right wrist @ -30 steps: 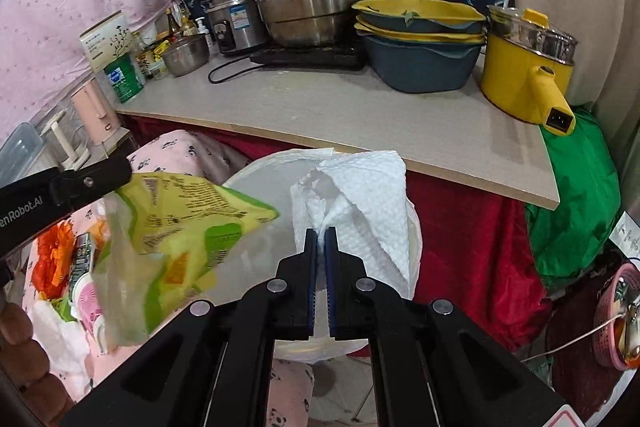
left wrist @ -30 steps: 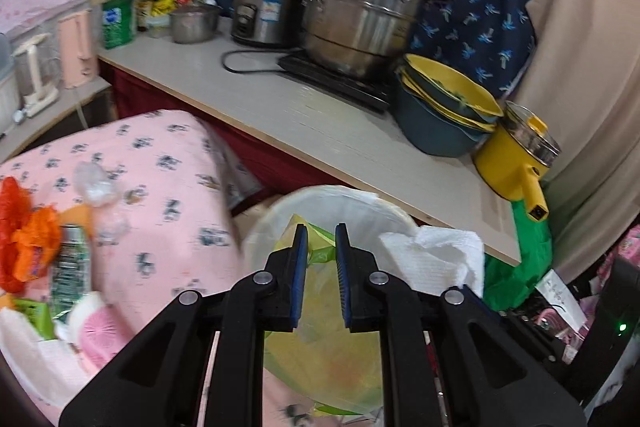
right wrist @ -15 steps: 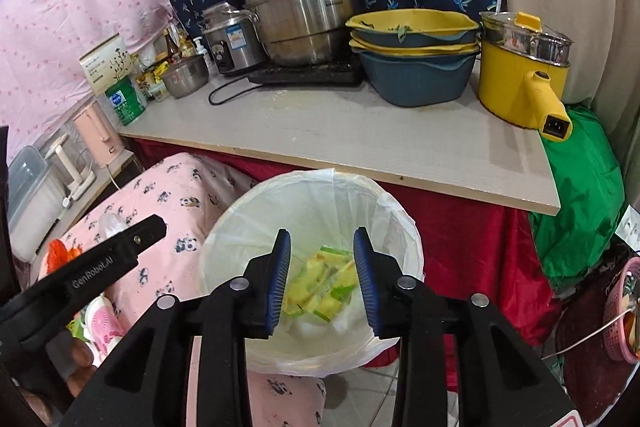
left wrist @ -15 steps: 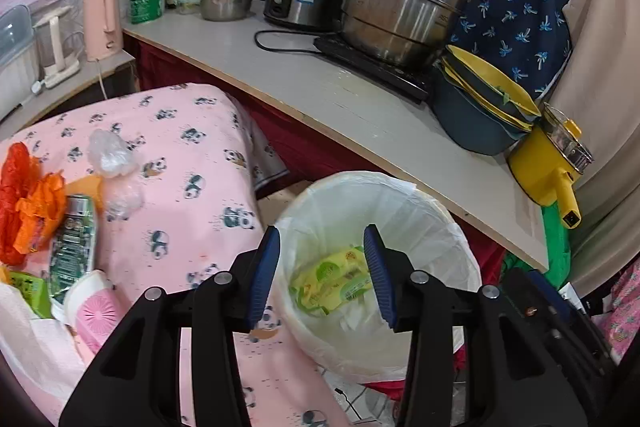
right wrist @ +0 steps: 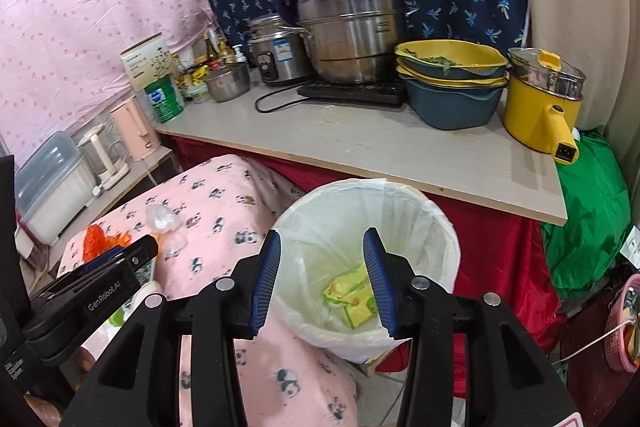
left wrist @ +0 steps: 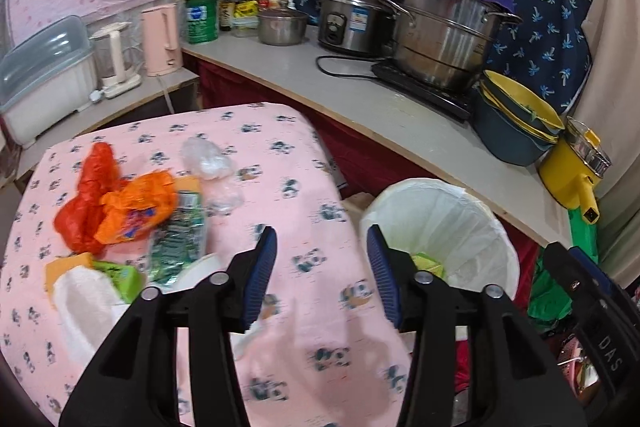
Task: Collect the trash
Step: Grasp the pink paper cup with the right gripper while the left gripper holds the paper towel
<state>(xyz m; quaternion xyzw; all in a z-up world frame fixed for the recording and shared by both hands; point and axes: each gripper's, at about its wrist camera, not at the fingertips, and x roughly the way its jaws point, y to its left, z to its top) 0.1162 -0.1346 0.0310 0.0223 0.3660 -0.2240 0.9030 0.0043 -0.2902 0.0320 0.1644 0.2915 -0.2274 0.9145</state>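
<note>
A white-lined bin [right wrist: 436, 227] stands beside the pink panda-print table [left wrist: 280, 195]. A yellow-green wrapper [right wrist: 352, 299] lies inside it. My right gripper [right wrist: 322, 279] hovers over the bin, its jaws opening with nothing between them. My left gripper [left wrist: 322, 267] is over the table's right part, jaws opening and empty. On the table's left lie orange bags [left wrist: 116, 203], a green packet [left wrist: 180, 239], a clear plastic wad [left wrist: 206, 157], white tissue [left wrist: 86, 303] and a small green wrapper [left wrist: 120, 273]. The bin [left wrist: 460, 211] shows to the left gripper's right.
A counter [right wrist: 380, 143] behind the bin holds a large steel pot [right wrist: 352, 31], rice cooker [right wrist: 276, 53], stacked blue-yellow bowls [right wrist: 452, 83] and a yellow electric pot [right wrist: 540, 107]. A green bag [right wrist: 588, 211] hangs at right. A pink kettle [left wrist: 162, 39] and dish box [left wrist: 44, 75] stand at left.
Both grippers opened: the left let go of the yellow-green wrapper and the right let go of the white tissue, both into the bin. The left gripper then swung left over the table; the right pulled back.
</note>
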